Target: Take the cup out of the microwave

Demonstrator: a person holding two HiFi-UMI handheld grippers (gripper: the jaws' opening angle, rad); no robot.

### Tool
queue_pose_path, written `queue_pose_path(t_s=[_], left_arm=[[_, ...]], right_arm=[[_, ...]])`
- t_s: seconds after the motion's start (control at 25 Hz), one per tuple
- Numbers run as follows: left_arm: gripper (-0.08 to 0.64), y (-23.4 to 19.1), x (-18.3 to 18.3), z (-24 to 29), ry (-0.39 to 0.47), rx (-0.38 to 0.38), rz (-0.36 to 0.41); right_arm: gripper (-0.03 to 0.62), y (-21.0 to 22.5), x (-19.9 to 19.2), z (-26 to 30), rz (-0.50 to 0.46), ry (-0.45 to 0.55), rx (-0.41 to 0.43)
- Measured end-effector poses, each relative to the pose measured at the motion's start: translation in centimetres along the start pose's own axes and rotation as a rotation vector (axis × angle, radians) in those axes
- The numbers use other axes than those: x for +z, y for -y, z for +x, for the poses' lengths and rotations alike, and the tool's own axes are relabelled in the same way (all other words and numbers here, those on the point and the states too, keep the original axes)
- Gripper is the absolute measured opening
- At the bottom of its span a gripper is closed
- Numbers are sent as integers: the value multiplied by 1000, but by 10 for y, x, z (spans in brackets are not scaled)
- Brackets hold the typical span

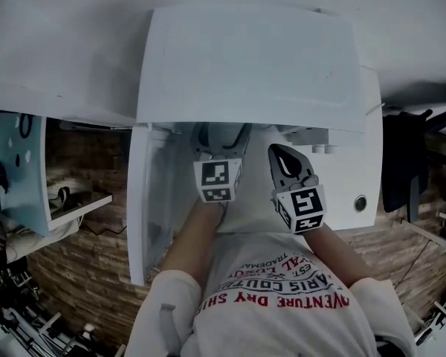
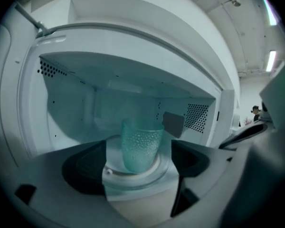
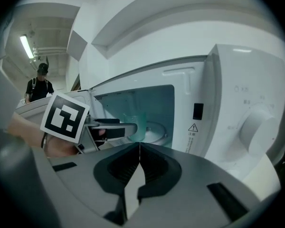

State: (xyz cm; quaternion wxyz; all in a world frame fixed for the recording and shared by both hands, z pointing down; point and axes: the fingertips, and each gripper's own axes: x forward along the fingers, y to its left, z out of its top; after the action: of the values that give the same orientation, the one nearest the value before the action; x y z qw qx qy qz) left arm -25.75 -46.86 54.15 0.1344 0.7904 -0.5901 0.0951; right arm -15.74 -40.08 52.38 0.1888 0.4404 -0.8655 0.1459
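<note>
Microwave (image 1: 247,64) door (image 1: 144,214) is found open; cup (image 2: 141,147) is not yet taken out and stands upright on the turntable (image 2: 157,171) inside the cavity. Left gripper (image 2: 138,152) is aimed at the cup, fingers wide apart; the cup is seen between and beyond them, untouched. Right gripper (image 3: 139,146) is held outside, fingers together, nothing held. Left to do: grasp, lift, withdrawal. Cup is noted as translucent green, wall dimpled, no handle seen; contents not determinable.
</note>
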Motion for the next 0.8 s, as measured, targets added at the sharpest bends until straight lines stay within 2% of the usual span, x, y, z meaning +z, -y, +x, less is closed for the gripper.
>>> queue_pose_path(t_s=[0.12, 0.52, 0.68, 0.76, 0.8], left_arm=[[422, -1, 4, 12, 15, -1, 45], [426, 3, 0, 45, -55, -30, 127], [425, 4, -4, 53, -92, -49, 129], [410, 3, -5, 54, -105, -48, 129], [371, 2, -5, 54, -108, -47, 129]], right_arm=[[12, 2, -2, 1, 3, -12, -9], [12, 11, -10, 1, 19, -52, -33], [12, 14, -12, 0, 30, -59, -39], [12, 16, -12, -1, 32, -58, -43], [12, 17, -11, -2, 33, -57, -46]])
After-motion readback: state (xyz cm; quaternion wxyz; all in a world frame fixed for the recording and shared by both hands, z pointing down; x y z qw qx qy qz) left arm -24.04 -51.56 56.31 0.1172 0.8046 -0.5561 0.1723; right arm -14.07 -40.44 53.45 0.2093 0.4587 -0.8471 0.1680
